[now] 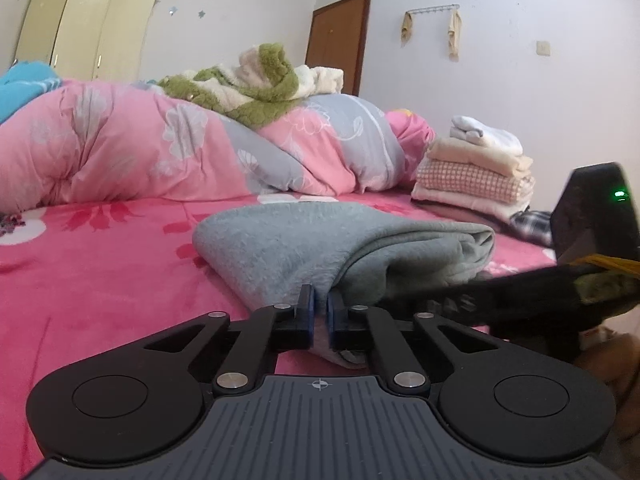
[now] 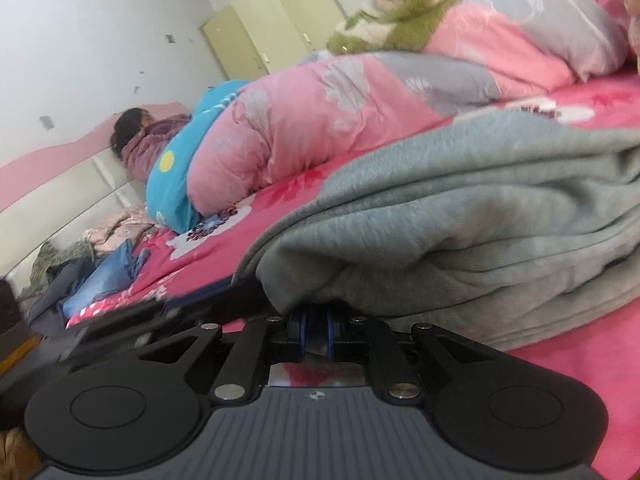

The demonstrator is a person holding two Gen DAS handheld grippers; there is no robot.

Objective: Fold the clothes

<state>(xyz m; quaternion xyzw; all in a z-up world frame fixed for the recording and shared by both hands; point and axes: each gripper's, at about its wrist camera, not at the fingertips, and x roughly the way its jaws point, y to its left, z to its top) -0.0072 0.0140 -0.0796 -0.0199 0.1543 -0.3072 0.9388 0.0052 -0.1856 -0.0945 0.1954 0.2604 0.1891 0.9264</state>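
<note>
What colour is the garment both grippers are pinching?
Plain grey garment, clearest in the left wrist view.

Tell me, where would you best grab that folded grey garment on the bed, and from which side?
Probably by its near edge, coming in low from the front. The folded grey garment lies flat on the pink bed sheet, its layered edges facing the grippers, so thin jaws can pinch them. The left gripper and right gripper are already shut on that edge.
</note>
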